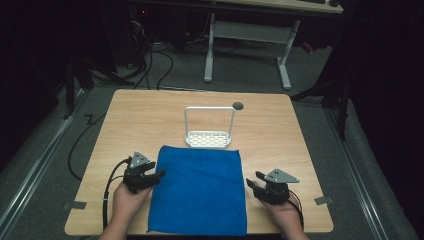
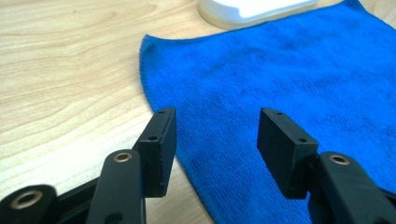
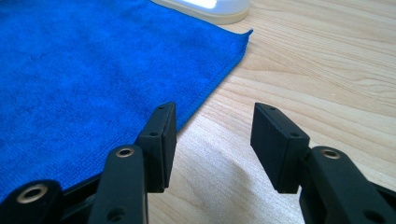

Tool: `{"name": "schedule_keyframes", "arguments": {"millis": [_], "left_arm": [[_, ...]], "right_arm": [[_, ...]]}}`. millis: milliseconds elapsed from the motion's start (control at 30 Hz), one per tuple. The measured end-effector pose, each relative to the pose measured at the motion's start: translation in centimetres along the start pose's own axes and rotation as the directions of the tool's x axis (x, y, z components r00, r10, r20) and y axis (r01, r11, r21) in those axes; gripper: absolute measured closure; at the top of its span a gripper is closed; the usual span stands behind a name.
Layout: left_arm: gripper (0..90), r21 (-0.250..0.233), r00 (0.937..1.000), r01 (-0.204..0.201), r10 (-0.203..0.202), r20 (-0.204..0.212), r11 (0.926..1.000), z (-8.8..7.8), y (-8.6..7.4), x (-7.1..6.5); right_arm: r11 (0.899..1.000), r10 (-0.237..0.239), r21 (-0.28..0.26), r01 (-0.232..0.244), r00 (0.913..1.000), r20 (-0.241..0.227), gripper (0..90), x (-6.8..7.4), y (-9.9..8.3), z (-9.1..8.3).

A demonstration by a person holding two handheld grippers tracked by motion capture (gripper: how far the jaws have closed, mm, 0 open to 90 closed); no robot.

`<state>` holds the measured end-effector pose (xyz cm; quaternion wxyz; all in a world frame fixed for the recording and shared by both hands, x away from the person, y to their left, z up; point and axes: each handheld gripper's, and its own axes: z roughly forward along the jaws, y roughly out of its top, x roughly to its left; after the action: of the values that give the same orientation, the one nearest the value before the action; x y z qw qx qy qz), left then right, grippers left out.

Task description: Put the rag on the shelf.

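High view shows a blue cloth [image 1: 199, 189] flat on the table [image 1: 140, 120], its far edge by a white rack [image 1: 208, 138]. Left gripper [image 1: 156, 175] and right gripper [image 1: 251, 181] flank it, jaws apart, empty. I'd pinch each side hem low and evenly.

Dim room, grey carpet [image 1: 320, 130], white-legged desk [image 1: 250, 35]
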<state>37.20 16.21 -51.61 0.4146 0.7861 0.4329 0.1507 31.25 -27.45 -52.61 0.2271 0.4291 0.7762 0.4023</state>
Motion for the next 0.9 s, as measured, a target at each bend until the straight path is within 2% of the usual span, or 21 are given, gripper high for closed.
{"name": "schedule_keyframes", "arguments": {"millis": [267,367,500,567,667,700,833,900], "left_arm": [[46.7,-0.043,0.9999,0.007,-0.007,-0.011,0.9990,0.6,0.1,0.6],[46.1,-0.038,0.9996,-0.003,0.002,-0.027,0.9993,1.1,0.2,0.9],[46.1,-0.042,0.9995,0.015,-0.016,-0.028,0.9990,1.7,0.5,1.6],[46.1,-0.035,0.9994,0.011,-0.012,-0.031,0.9993,2.0,0.7,1.7],[46.4,-0.047,0.9993,0.013,-0.014,-0.033,0.9988,2.3,0.9,1.9],[46.6,-0.056,0.9991,0.031,-0.033,-0.027,0.9979,2.5,0.9,2.1],[47.4,-0.043,0.9984,0.050,-0.051,-0.023,0.9978,2.9,0.9,2.5],[47.1,-0.027,0.9993,0.018,-0.019,-0.031,0.9995,3.1,1.3,2.4]], "right_arm": [[1.000,-0.023,-0.009,0.023,0.9997,0.007,49.1,0.1,0.3,-0.1],[1.000,-0.023,-0.008,0.023,0.9997,0.003,47.6,0.0,0.4,-0.2],[1.000,-0.017,-0.011,0.017,0.9999,0.000,45.5,0.0,0.4,-0.3],[1.000,-0.014,-0.010,0.014,0.9999,0.000,44.9,-0.1,0.5,-0.4],[1.000,-0.009,-0.012,0.009,0.9999,0.007,44.7,-0.1,0.5,-0.5],[1.000,-0.008,-0.012,0.008,0.9999,0.008,44.6,-0.1,0.5,-0.5],[1.000,-0.006,-0.007,0.006,0.9999,0.008,44.5,-0.1,0.5,-0.4],[1.000,-0.006,-0.008,0.007,0.9999,0.008,44.5,0.0,0.5,-0.4]]}}
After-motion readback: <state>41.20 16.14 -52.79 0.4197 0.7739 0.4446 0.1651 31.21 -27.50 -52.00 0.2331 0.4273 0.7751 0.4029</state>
